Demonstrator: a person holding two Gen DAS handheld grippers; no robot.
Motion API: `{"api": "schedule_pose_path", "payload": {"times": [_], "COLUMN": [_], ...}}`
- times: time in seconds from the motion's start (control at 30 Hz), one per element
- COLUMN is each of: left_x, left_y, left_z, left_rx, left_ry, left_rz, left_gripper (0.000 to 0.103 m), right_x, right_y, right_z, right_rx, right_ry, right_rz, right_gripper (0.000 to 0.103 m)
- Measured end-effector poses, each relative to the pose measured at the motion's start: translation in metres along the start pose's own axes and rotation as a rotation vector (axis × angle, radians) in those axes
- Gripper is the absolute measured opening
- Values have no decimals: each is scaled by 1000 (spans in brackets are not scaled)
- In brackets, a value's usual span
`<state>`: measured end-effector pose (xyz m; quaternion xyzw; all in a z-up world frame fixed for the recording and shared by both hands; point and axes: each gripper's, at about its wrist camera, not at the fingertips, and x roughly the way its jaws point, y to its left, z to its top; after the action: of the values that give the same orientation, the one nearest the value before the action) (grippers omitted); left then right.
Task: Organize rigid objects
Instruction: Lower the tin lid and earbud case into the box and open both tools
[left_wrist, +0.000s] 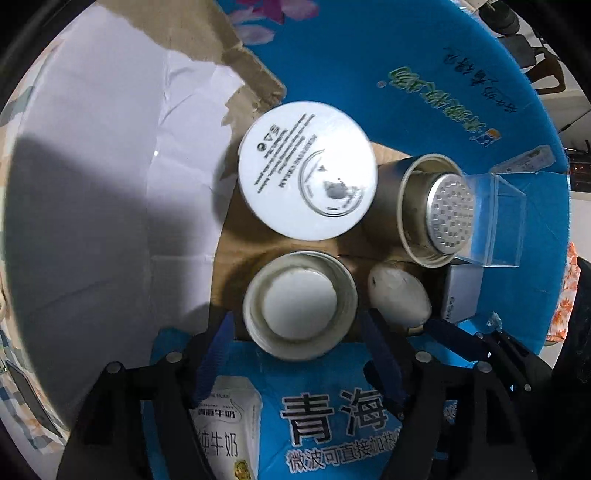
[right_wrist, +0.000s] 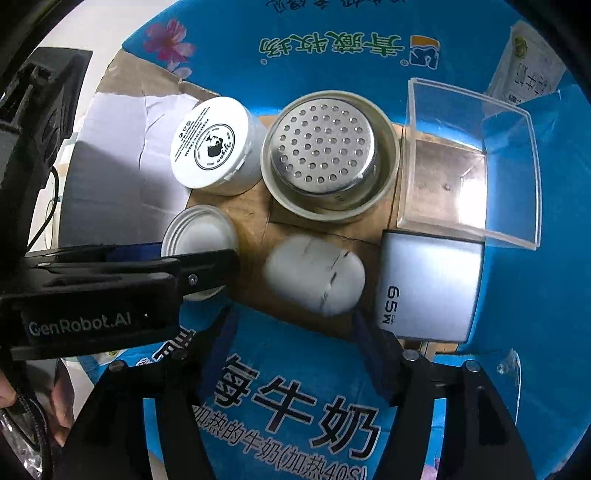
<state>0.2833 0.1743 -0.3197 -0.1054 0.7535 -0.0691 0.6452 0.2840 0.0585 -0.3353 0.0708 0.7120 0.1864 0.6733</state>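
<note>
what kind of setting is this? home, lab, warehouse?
Probably a home. Small household items are packed inside a blue milk carton box: a white cream jar, a perforated metal strainer, a 65W charger. The room beyond barely shows.

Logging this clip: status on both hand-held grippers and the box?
Left hand-held gripper open around small open jar. Right hand-held gripper open, near white oval piece. Blue box crowded.

Six items sit inside one blue milk carton (right_wrist: 436, 22).
Two white jars (right_wrist: 212, 144) (right_wrist: 199, 236), one strainer cup (right_wrist: 328, 155), one clear box (right_wrist: 469, 166), one charger (right_wrist: 430, 288), one white egg-shaped object (right_wrist: 314, 273).
</note>
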Motion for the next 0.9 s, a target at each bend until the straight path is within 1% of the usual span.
{"api": "schedule_pose_path", "payload": {"times": [0.1, 0.13, 0.17, 0.2, 0.23, 0.33, 0.4, 0.5, 0.57, 0.67, 0.7, 0.73, 0.77, 0.9], "left_x": [-9, -13, -17, -23, -27, -44, -57, -69, -78, -95, -104, -112, -113, -133], "left_y": [-8, -11, -15, -18, -22, -31, -32, -30, -35, -37, -33, -35, -45, -52], "left_z": [-5, -8, -12, -16, -19, -33, -40, -57, -72, -84, -84, -93, -85, -103], "left_rx": [0, 3, 8, 11, 13, 20, 26, 40, 50, 61, 64, 70, 71, 76], "left_ry": [-12, -21, -30, -42, -54, -102, -142, -192, -239, -319, -346, -370, -382, -440], "left_rz": [-10, -6, -2, 1, 4, 19, 47, 84, 118, 163, 167, 173, 179, 189], "left_gripper": [88, 92, 94, 98, 101, 101, 101, 101, 101, 101, 101, 101, 101, 101], "right_x": [-8, -13, -18, -26, -31, -47, -54, -71, -80, -103, -114, -123, -132, -167], "right_y": [-1, -2, -3, -3, -3, -10, -17, -21, -20, -20, -19, -17, -15, -6], "right_z": [-4, -5, -7, -12, -14, -20, -24, -36, -45, -56, -63, -68, -75, -96], "right_rx": [4, 4, 2, -4, -4, 27, 60, 98, 109, 110, 108, 104, 100, 85], "right_ry": [-8, -14, -23, -39, -48, -68, -79, -99, -110, -141, -157, -175, -190, -253], "right_rz": [2, -10, -27, -56, -78, -151, -205, -243, -237, -247, -247, -246, -244, -237], "right_gripper": [72, 75, 83, 88, 88, 89, 93, 93, 93, 93, 93, 93, 93, 93]}}
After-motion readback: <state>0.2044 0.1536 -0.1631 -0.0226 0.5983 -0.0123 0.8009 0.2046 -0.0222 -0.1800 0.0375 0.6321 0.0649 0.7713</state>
